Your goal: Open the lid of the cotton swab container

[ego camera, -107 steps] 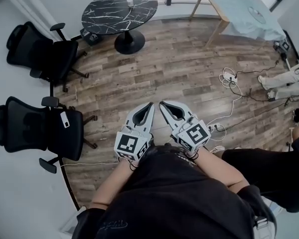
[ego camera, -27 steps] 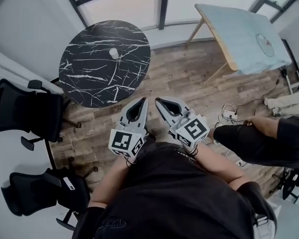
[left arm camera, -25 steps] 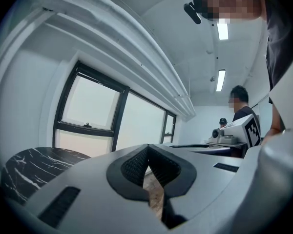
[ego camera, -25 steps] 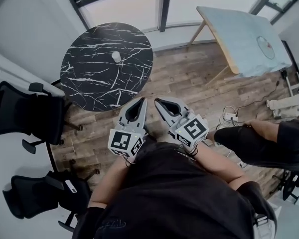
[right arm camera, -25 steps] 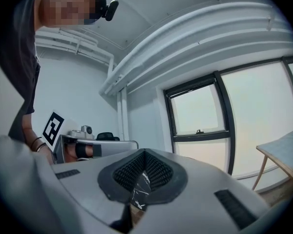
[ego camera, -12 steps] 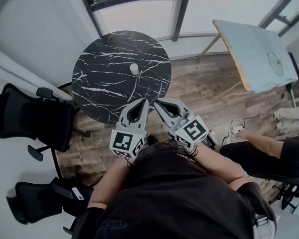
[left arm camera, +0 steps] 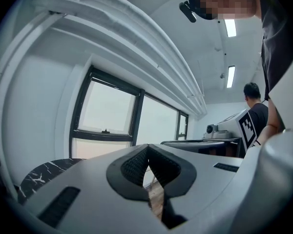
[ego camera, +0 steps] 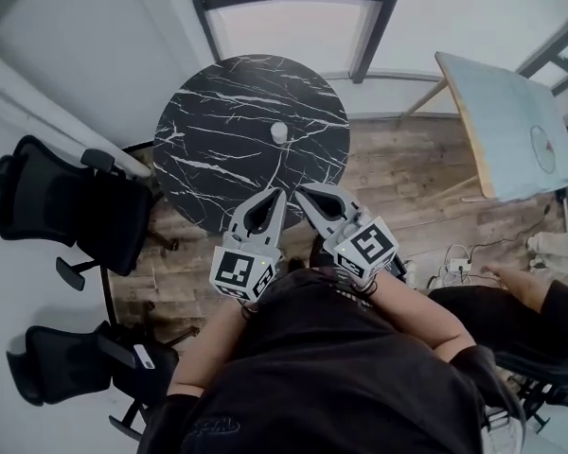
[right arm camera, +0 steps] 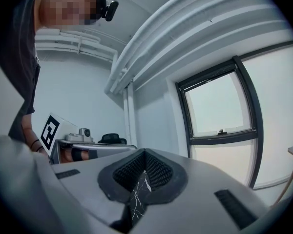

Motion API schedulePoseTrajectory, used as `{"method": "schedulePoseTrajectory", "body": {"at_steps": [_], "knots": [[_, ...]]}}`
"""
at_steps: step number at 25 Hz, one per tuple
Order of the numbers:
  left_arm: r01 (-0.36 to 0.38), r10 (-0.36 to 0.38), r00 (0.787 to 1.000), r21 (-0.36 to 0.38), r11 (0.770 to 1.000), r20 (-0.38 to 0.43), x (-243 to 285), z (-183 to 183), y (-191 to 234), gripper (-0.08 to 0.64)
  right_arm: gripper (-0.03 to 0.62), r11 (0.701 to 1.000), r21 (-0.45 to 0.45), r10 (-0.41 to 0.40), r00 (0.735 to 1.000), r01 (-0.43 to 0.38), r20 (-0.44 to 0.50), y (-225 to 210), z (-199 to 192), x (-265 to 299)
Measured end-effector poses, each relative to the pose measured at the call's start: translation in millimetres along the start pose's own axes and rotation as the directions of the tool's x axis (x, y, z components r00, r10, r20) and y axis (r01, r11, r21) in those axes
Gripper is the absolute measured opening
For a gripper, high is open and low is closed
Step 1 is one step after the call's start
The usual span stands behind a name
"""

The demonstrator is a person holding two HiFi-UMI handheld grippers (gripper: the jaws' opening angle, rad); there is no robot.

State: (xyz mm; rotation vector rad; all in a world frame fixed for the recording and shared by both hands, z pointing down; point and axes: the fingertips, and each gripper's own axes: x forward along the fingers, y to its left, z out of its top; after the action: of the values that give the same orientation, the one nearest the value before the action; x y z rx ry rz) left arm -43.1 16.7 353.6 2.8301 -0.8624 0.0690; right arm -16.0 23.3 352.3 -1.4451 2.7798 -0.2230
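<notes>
Top-down view: a person in a dark top holds two grippers near the chest. Left gripper (ego camera: 278,195) and right gripper (ego camera: 299,193) both have jaws closed w/ nothing btwn them. Just beyond is a round black marble table (ego camera: 218,149). Near its centre stands a small white item, prob. the cotton swab container (ego camera: 278,132), lid too small to read. Risk: closed jaws reaching it could tip the light container over.

surface: round black marble table (ego camera: 208,159) | on it: small white container (ego camera: 279,131) — near centre
</notes>
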Motion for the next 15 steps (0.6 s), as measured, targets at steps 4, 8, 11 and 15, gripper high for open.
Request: {"method": "schedulePoseTrajectory", "body": {"at_steps": [4, 8, 11, 15], "knots": [[-0.027, 0.027, 1.0, 0.025, 0.999, 0.003, 3.3, 3.4, 10.3, 0.006, 0.02, 0.999, -0.001, 0.033, 0.999, -0.033, -0.001, -7.0, 2.4, 15.7], [-0.043, 0.043, 0.999, 0.023, 0.999, 0.001, 15.1, 3.1, 21.3, 0.006, 0.02, 0.998, 0.002, 0.066, 0.998, -0.066, -0.012, -13.7, -0.2, 27.4], [-0.054, 0.054, 0.999, 0.017, 0.998, -0.003, 26.5, 1.4, 28.6, 0.006, 0.02, 0.997, 0.003, 0.077, 0.997, -0.077, -0.021, -25.2, -1.4, 32.7], [-0.072, 0.073, 0.997, 0.068, 0.995, -0.008, 48.5, -0.2, 35.6, 0.006, 0.02, 0.997, 0.01, 0.079, 0.996, -0.079, -0.028, -52.1, -1.9, 38.8]]}}
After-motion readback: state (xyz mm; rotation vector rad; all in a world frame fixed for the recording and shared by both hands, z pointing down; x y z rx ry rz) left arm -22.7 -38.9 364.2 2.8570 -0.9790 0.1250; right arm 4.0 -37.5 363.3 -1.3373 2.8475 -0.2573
